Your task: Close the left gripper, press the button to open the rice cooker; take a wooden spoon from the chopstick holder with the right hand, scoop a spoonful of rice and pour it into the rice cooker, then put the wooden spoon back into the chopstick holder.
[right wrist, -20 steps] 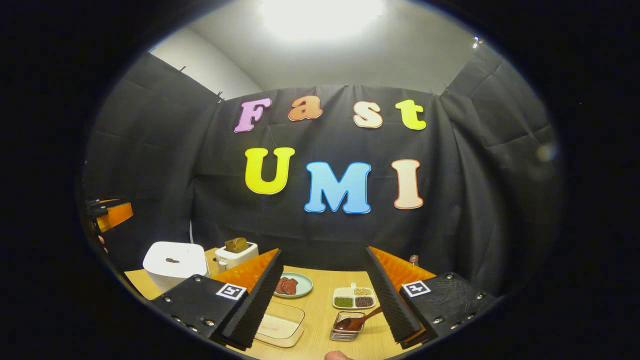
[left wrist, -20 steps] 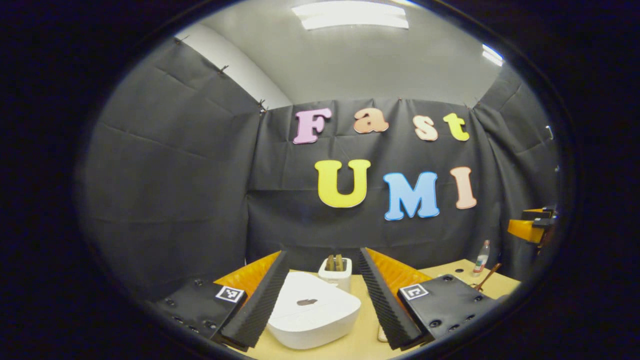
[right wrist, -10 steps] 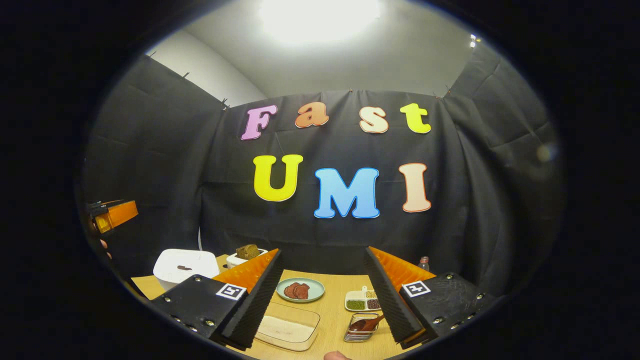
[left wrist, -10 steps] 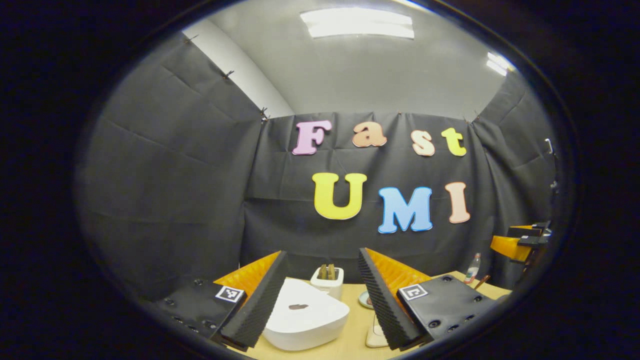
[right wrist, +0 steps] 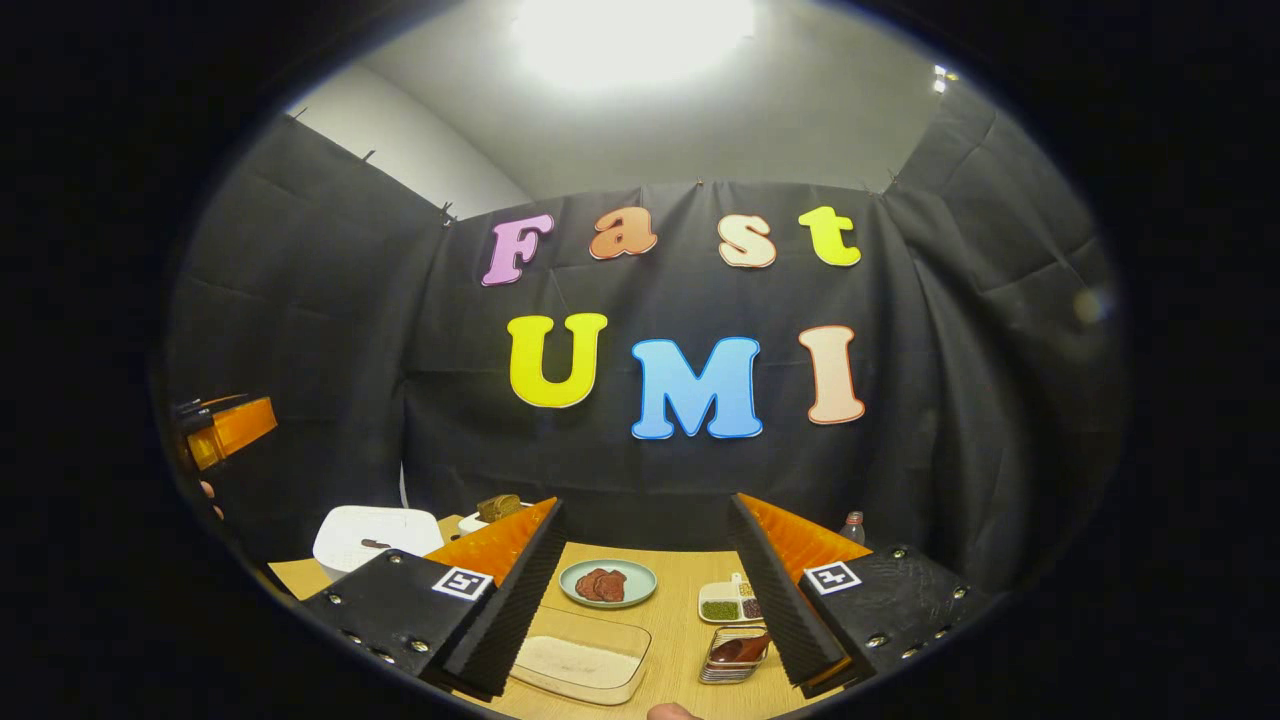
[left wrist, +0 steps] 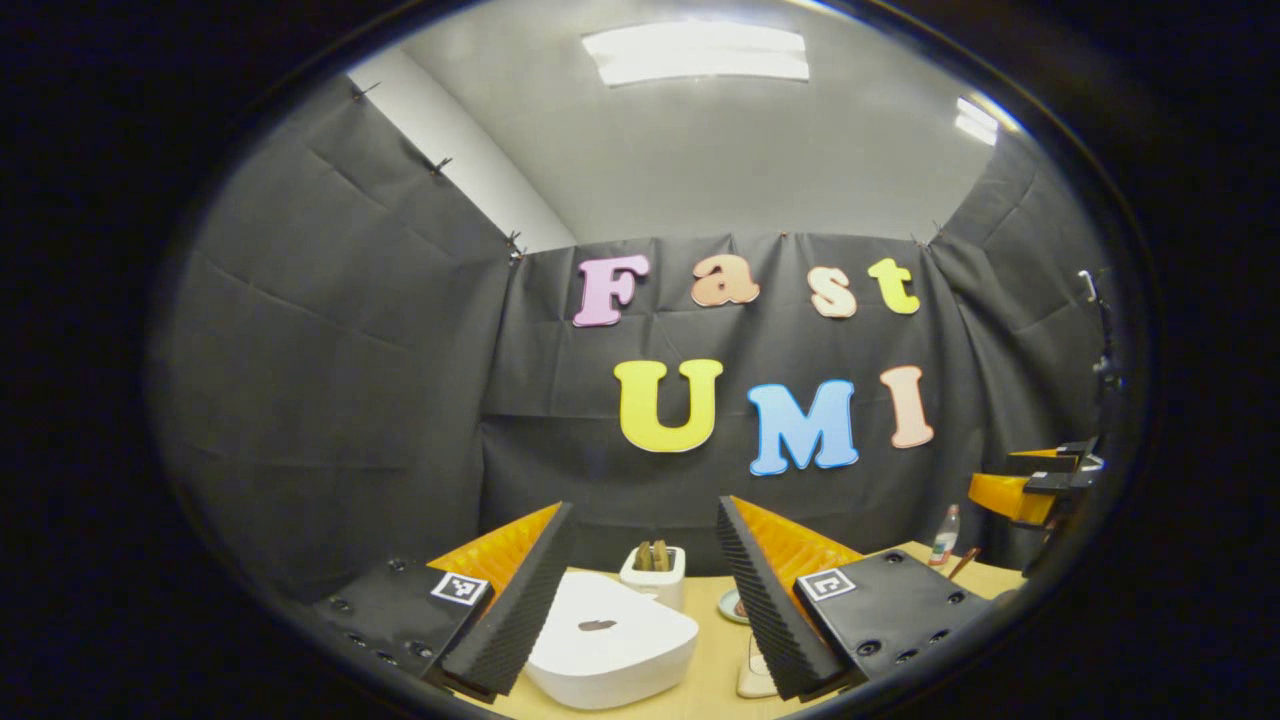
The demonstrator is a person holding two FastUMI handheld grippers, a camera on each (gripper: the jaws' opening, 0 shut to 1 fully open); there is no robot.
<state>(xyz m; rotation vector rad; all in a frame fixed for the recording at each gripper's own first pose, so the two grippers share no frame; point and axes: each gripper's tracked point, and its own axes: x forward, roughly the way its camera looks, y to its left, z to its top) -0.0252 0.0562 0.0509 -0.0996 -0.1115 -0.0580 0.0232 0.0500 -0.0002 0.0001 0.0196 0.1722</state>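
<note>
The opening step is judged not yet begun: the left gripper (left wrist: 640,590) is held with fingers apart above the near side of the closed white rice cooker (left wrist: 612,645). The right gripper (right wrist: 645,590) is likewise spread, over the wooden table (right wrist: 680,575). Closing the left fingers, then pressing the lid button (left wrist: 597,625), is called for next.

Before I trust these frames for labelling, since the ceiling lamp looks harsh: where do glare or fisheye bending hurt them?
Right gripper view: the ceiling light blows out to a white blob, yet the tabletop stays evenly lit. Left gripper view: the light panel keeps its outline; the rice cooker reads cleanly. In both views the wall seams bow toward the edges.
</note>
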